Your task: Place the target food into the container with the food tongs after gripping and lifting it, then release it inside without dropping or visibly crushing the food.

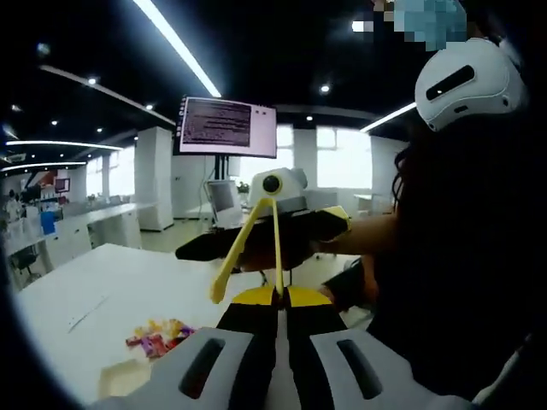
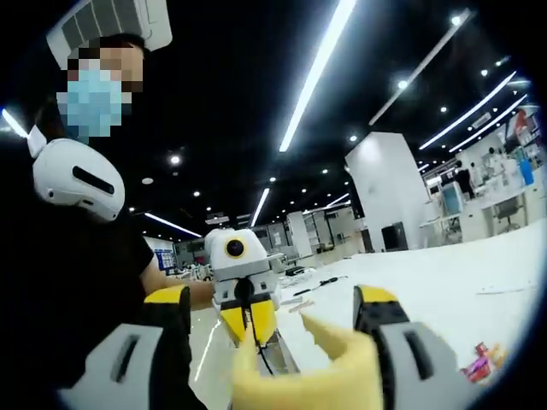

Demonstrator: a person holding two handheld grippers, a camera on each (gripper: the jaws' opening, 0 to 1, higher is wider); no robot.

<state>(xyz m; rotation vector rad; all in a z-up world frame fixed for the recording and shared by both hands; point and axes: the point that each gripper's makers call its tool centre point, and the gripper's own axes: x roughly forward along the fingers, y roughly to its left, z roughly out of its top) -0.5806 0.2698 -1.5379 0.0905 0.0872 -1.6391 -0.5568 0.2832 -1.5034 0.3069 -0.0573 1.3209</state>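
Between right gripper (image 2: 278, 342) fingers, yellow tongs (image 2: 312, 376), tips upward

path: open white table (image 1: 128, 282) left | block: candy pile (image 1: 158, 336), yellow tongs (image 1: 248, 243) ahead

Two grippers were in play, one per hand: the left gripper (image 1: 282, 320) with its pair of jaws closed together, and the right gripper (image 2: 278, 342) with its pair of jaws spread around a single set of yellow food tongs (image 2: 312, 376). One white bench (image 1: 111, 290) carried one small heap of wrapped candies (image 1: 161, 335), too jumbled to count singly, and one pale container (image 1: 122, 377) beside it. One person (image 1: 461, 256) stood there, wearing one white headset (image 1: 466, 81). One lit monitor (image 1: 226, 126) hung overhead.
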